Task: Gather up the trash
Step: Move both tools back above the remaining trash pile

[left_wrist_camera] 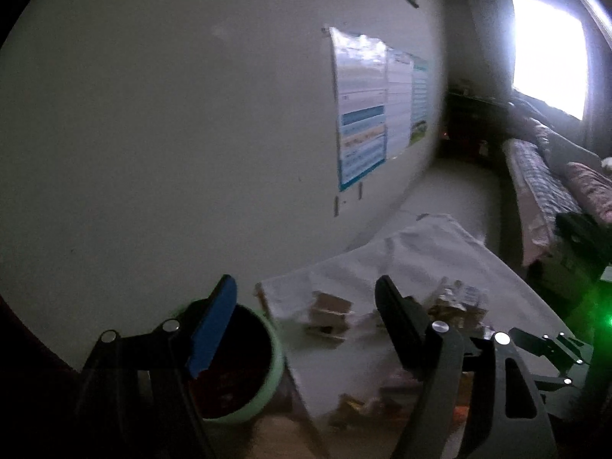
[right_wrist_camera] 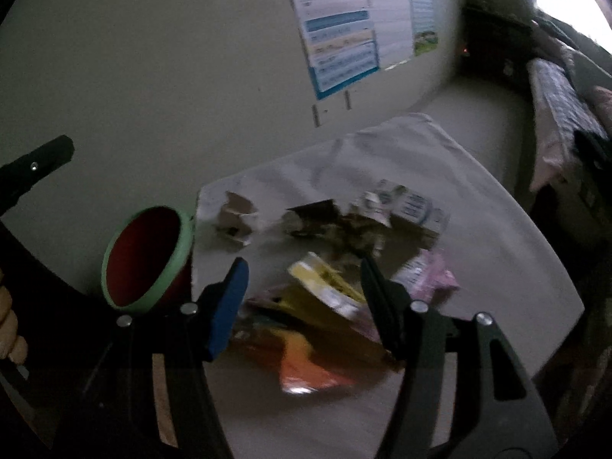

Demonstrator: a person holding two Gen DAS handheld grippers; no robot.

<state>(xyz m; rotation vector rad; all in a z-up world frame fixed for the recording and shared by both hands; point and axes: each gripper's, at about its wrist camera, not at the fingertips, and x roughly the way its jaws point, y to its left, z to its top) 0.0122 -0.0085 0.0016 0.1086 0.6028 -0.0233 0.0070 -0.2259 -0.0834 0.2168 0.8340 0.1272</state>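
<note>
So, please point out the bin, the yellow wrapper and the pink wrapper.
bin [right_wrist_camera: 174, 264], right wrist view, on its green rim.
yellow wrapper [right_wrist_camera: 325, 287], right wrist view, on its middle.
pink wrapper [right_wrist_camera: 432, 277], right wrist view, on its crumpled middle.

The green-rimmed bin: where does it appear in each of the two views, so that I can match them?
Left wrist view: the bin is at the bottom, left of centre, partly behind the blue finger pad, left of the white cloth.
Right wrist view: the bin is at the left, at mid-height, against the cloth's left edge.
Shared landmark: the blue poster on the wall.
</note>
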